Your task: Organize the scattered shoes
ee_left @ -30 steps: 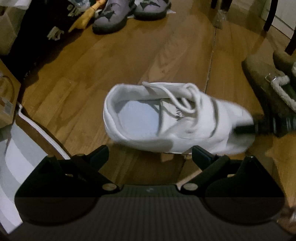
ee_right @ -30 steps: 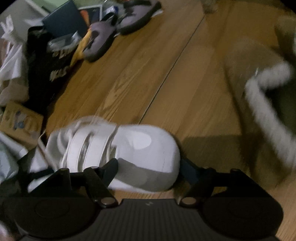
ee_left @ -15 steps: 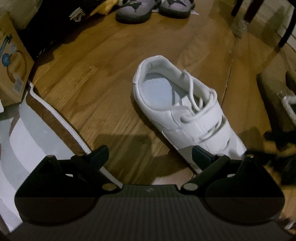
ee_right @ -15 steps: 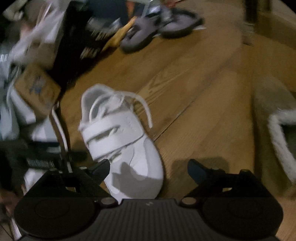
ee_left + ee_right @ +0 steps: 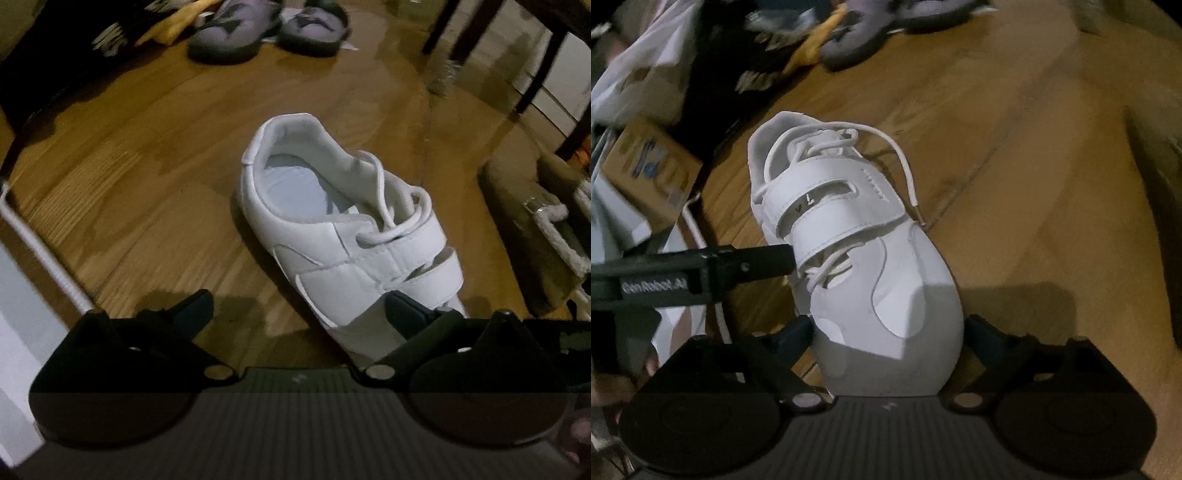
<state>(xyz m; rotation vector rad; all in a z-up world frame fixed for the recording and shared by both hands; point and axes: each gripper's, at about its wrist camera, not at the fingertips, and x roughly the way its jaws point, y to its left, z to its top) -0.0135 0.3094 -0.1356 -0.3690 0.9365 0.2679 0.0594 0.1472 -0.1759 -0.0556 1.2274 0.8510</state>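
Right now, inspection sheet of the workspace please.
Surface: wood floor, bare around the shoe.
Job's things: white sneaker upright, lace loose; grey slipper pair side by side beyond; fleece-lined olive shoe at the side.
Clutter: cardboard box, black bag, white plastic bag.
Grippers: left gripper jaws closing, one finger against the sneaker's strap side; right gripper jaws closing around its toe.
Cables: nothing seen.
Surroundings: dark furniture legs.

"GenRobot.AI" in pale letters on the side of the left gripper (image 5: pixel 790 258), other prints too blurred to read
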